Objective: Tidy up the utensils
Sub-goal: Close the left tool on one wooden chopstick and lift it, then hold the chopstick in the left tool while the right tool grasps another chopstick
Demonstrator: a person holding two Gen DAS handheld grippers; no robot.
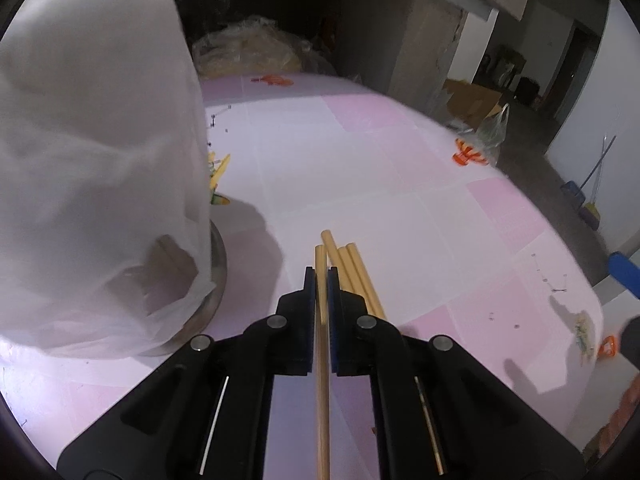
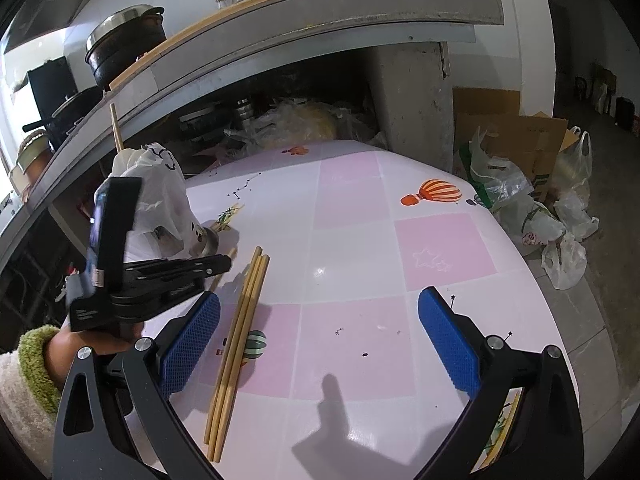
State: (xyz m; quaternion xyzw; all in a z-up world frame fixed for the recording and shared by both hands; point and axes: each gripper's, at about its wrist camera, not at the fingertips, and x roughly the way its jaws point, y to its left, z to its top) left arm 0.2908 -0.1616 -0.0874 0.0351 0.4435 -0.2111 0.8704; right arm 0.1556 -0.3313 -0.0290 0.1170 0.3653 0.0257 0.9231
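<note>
From my left wrist I see my left fingers [image 1: 321, 280] clamped on a single wooden chopstick [image 1: 322, 360], which runs straight back between the blue pads and pokes out a little past their tips. Just to the right of it three more chopsticks [image 1: 352, 268] lie together on the pink-and-white checked table [image 1: 360, 152], partly hidden behind my right-hand finger. To my left a white plastic bag [image 1: 92, 152] fills the view, draped over a metal container [image 1: 216, 276] whose rim shows beneath it; this view alone shows how the pads pinch the stick. From my right wrist I see my right fingers [image 2: 319, 340] standing wide apart with nothing between the pads, hovering over the table. Here the three loose chopsticks [image 2: 236, 352] show their full length, pale, round and plain, lying side by side and touching, just inside my left-hand pad. My other hand [image 2: 84, 340], in a fleecy sleeve with a green cuff [image 2: 36, 364], holds the left tool beside the bag, and another stick [image 2: 116, 128] rises from the bag's top. Printed balloons [image 2: 434, 193] decorate the table; I can read no writing anywhere.
</note>
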